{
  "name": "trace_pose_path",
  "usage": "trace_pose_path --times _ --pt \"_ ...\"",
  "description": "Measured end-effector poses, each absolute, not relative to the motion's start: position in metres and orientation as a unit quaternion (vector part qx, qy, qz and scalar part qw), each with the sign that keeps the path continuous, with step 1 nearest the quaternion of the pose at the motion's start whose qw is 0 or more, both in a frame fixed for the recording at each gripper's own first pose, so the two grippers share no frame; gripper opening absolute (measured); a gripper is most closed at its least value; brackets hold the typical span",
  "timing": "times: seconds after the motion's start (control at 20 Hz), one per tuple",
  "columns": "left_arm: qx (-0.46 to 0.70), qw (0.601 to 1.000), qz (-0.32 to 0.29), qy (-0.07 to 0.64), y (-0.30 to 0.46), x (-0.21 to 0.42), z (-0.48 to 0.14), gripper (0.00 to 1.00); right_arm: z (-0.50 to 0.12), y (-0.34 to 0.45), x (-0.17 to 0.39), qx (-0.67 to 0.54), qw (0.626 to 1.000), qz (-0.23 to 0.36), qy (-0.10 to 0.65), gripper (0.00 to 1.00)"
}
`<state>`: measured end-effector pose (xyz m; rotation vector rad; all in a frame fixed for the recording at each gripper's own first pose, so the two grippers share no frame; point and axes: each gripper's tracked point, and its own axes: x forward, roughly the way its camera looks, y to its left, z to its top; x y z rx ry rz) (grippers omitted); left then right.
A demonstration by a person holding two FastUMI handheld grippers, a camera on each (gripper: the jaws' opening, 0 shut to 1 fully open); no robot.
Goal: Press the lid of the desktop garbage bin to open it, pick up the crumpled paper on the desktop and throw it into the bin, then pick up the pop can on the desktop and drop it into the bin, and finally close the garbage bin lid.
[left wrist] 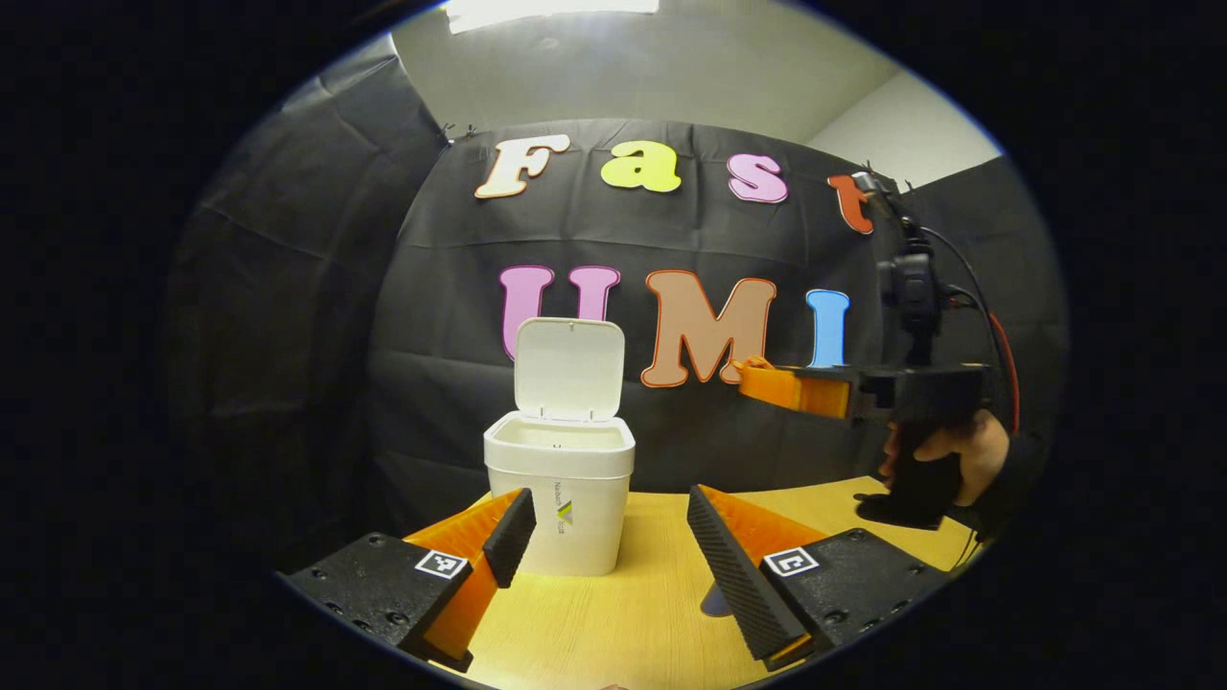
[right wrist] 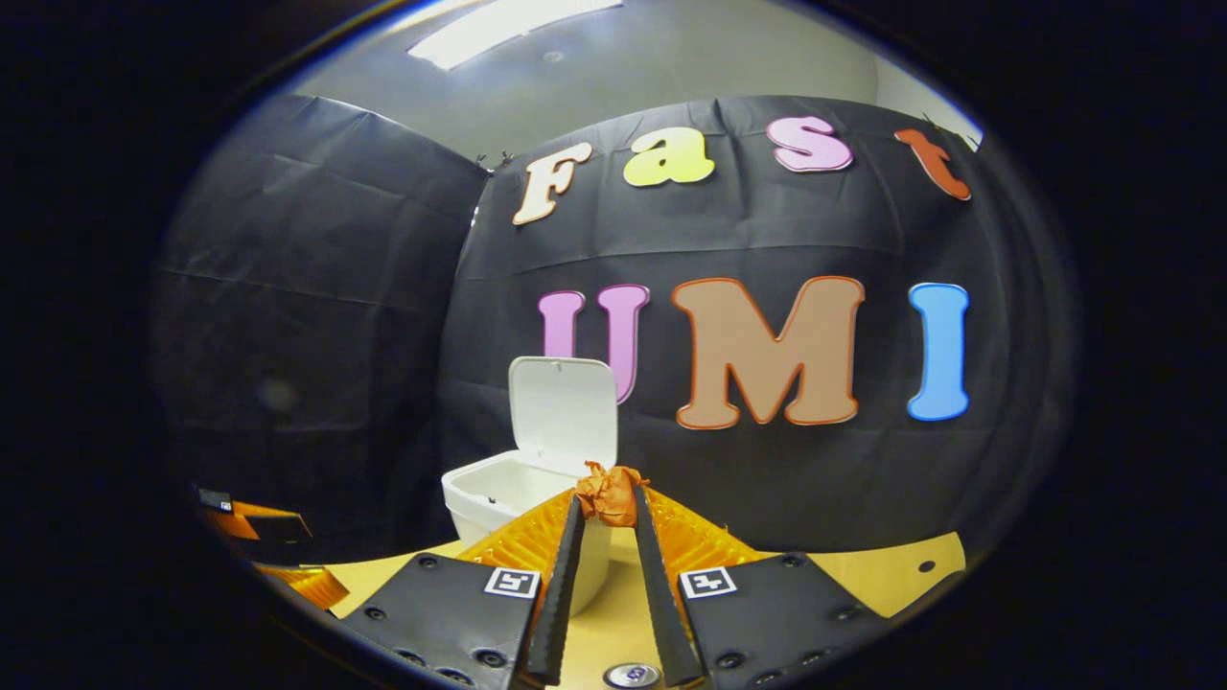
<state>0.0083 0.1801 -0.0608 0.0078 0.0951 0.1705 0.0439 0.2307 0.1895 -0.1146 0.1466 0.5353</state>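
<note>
Paper first: in the right gripper view we see the crumpled paper (right wrist: 610, 495) clamped at the very tips of our right gripper (right wrist: 608, 508), both fingers (right wrist: 567, 575) pressing on it from either side, the wad sticking up a little above them. It is held in the air, well above the table (right wrist: 891, 575), with the bin (right wrist: 522, 517) just beyond and slightly to the left of it in that view. We cannot tell whether the paper is already over the bin's mouth or only near it.

The bin stands upright on the wooden table, its lid (right wrist: 563, 412) swung up and back on the hinge, so the white inside is open to us. In the left gripper view the same bin (left wrist: 559, 489) sits straight ahead between our left gripper's (left wrist: 609, 532) fingers (left wrist: 511, 532), which are spread wide apart and hold nothing; the bin is beyond the tips, not touched by them. Its lid (left wrist: 569, 369) stands upright there too.

Further right in the left gripper view we see the right gripper (left wrist: 767, 383) from the side, raised above the table and to the right of the bin, level with the open lid, with a hand (left wrist: 949, 455) round its dark handle. A bit of the paper (left wrist: 752, 365) shows at its tip.

At the bottom edge of the right gripper view, between the fingers, a round metal top shows on the table, which looks like the can (right wrist: 632, 676), though little of it is visible.
</note>
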Motion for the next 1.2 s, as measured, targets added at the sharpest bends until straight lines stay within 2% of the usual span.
trace_pose_path --times 0.05,0.1,0.3,0.55,0.85,0.9,1.0,1.05,1.1,1.2 --pt "0.005 0.995 0.087 0.049 0.184 0.006 -0.062 0.94 0.188 0.247 0.052 -0.056 0.958 0.271 0.073 0.41" --pt "0.006 0.995 0.089 0.051 0.188 0.004 -0.063 0.93 0.186 0.262 0.059 -0.055 0.956 0.277 0.076 0.39" --pt "0.005 0.993 0.098 0.058 0.206 -0.003 -0.069 0.93 0.165 0.305 0.080 -0.057 0.951 0.288 0.094 0.41" --pt "0.003 0.991 0.112 0.068 0.229 -0.012 -0.077 0.93 0.129 0.346 0.113 -0.074 0.948 0.284 0.123 0.39" --pt "0.002 0.989 0.127 0.072 0.249 -0.014 -0.083 0.93 0.087 0.371 0.140 -0.094 0.945 0.271 0.156 0.41" --pt "0.001 0.989 0.129 0.072 0.253 -0.015 -0.084 0.93 0.082 0.372 0.143 -0.098 0.945 0.267 0.160 0.36" --pt "-0.002 0.989 0.128 0.073 0.254 -0.013 -0.086 0.93 0.073 0.371 0.145 -0.104 0.944 0.262 0.171 0.52" --pt "-0.003 0.989 0.127 0.073 0.254 -0.012 -0.087 0.93 0.073 0.371 0.146 -0.097 0.945 0.262 0.170 0.52" --pt "-0.003 0.989 0.126 0.073 0.253 -0.010 -0.087 0.93 0.073 0.371 0.146 -0.096 0.946 0.258 0.171 0.58" --pt "-0.004 0.990 0.122 0.073 0.251 -0.007 -0.089 0.93 0.076 0.369 0.146 -0.093 0.946 0.258 0.171 0.76"
